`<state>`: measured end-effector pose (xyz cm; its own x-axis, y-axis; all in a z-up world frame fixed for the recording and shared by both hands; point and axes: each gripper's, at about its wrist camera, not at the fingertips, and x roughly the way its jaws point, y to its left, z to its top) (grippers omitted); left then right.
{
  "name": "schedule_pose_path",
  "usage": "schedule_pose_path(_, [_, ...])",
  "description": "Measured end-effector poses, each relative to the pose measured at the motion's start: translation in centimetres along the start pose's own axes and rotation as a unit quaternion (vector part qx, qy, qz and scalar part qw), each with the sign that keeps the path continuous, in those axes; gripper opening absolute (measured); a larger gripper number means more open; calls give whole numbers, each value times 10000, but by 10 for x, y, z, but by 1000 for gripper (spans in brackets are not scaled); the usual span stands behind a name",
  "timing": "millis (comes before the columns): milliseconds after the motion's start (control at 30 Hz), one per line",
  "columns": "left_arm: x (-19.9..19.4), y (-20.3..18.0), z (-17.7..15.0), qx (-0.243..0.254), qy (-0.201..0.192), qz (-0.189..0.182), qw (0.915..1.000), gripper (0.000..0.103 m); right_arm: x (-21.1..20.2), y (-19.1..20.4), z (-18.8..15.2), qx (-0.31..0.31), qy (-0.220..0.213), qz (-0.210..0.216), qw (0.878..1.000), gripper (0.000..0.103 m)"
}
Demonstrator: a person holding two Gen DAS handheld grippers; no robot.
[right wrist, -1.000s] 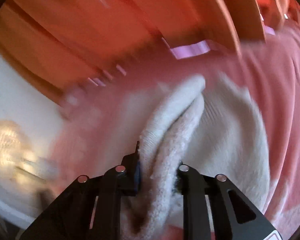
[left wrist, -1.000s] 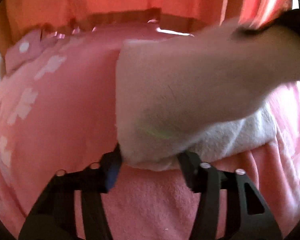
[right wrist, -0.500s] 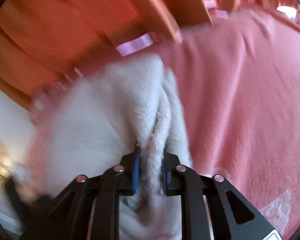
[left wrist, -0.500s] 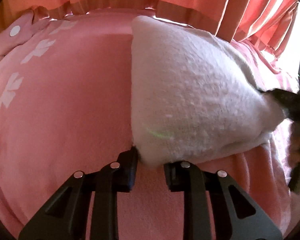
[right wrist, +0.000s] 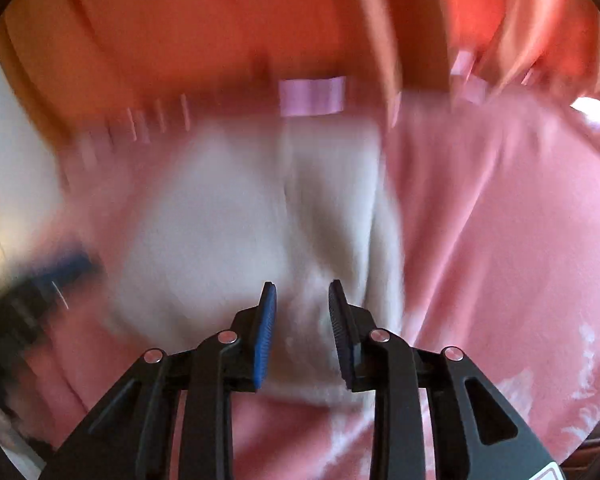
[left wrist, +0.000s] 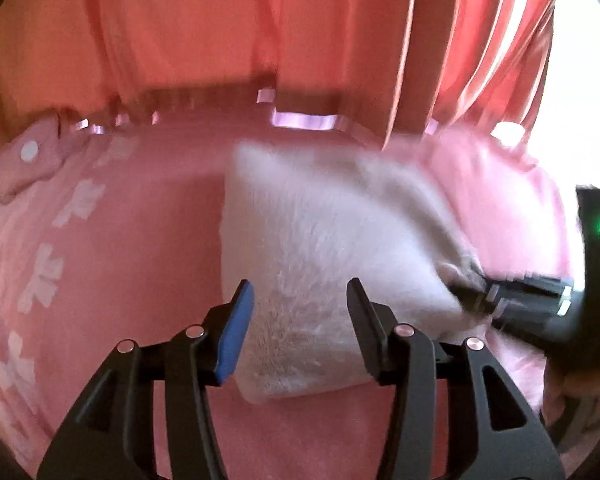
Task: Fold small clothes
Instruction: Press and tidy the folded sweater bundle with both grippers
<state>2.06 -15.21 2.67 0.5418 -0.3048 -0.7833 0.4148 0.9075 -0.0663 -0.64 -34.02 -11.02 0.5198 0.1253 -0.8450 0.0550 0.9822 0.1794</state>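
A small white fleecy garment [left wrist: 324, 240] lies folded on the pink blanket [left wrist: 139, 248]. My left gripper [left wrist: 300, 300] is open, its jaws apart over the garment's near edge. My right gripper [right wrist: 302, 304] is open too, its jaws apart just above the garment [right wrist: 235, 224], which is blurred in the right wrist view. The right gripper also shows in the left wrist view [left wrist: 516, 300] at the garment's right corner.
Orange-red curtains [left wrist: 259, 24] hang behind the bed. The pink blanket has white flower prints [left wrist: 43, 276] along the left and a buttoned flap [left wrist: 29, 152] at the far left. A white wall [right wrist: 11, 152] lies left in the right wrist view.
Both grippers were shut on the white garment and have opened and let it go. The garment now lies flat on the blanket. The right view is still in motion.
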Motion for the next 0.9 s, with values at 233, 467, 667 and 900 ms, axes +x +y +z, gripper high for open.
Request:
schedule_pose_path(233, [24,-6,-19,185,159,471,9986,48,-36,-8,0,55,-312,151,9994,24])
schedule_pose_path(467, [24,-6,-19,190,176,478,9985,49,-24,-22,-7,430,-225,293,9984,28])
schedule_pose_path(667, [24,-5,-20,129,180,463,9987,49,-29,-19,17,667,-549,380,9955,32])
schedule_pose_path(900, [25,-5,-20,111,175,456,9987,50,15,-29,46,987,-343,419,9936,43])
